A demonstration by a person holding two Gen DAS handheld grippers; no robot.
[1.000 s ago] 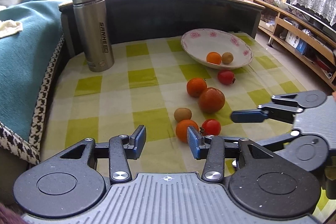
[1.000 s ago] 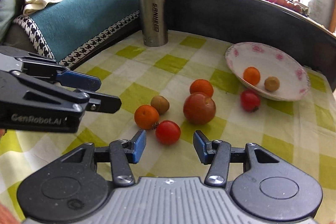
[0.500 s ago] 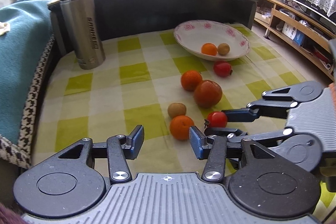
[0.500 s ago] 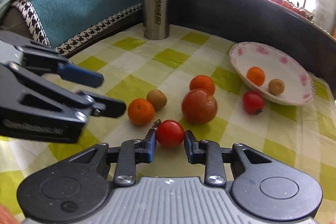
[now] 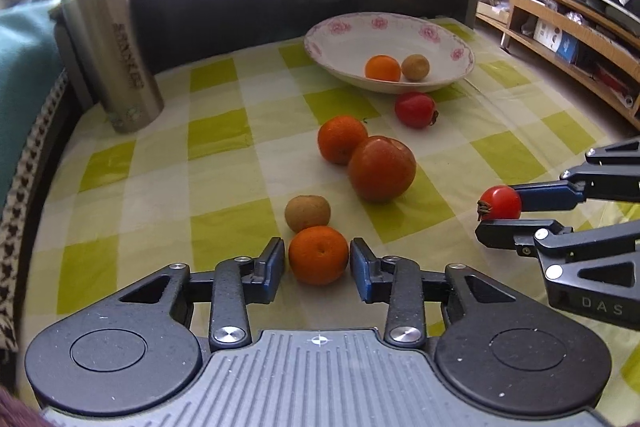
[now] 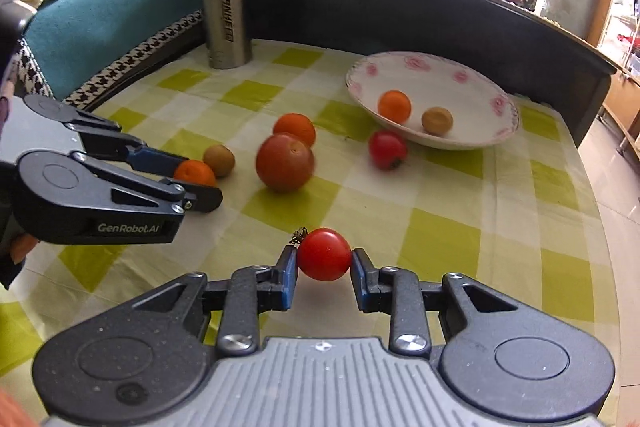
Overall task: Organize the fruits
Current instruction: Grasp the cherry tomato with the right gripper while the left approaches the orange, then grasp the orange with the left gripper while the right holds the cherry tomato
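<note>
Gripping nothing yet, the left tongs (image 5: 318, 261) straddle a small orange (image 5: 318, 255) on the checked worktop (image 5: 216, 135), blue pads just beside its flanks; whether they touch I cannot tell, but the stance reads as a grasp about to close. Far left stands one steel flask (image 5: 114, 43), out of the way. Just beyond the orange lies one brown fruit (image 5: 307, 213); farther in, a second orange (image 5: 342, 139) touches one large tomato (image 5: 381, 169), and a smaller red one (image 5: 415, 109) rests against the foot of the flowered bowl (image 5: 444, 39). The bowl holds one orange and one brown fruit, so it looks like the collecting place. At right, the right tongs (image 6: 324, 261) are clamped on a cherry tomato (image 6: 324, 254), lifted clear of the cloth, probably for carrying to the bowl. Count: three oranges, two brown fruits, three tomatoes.
</note>
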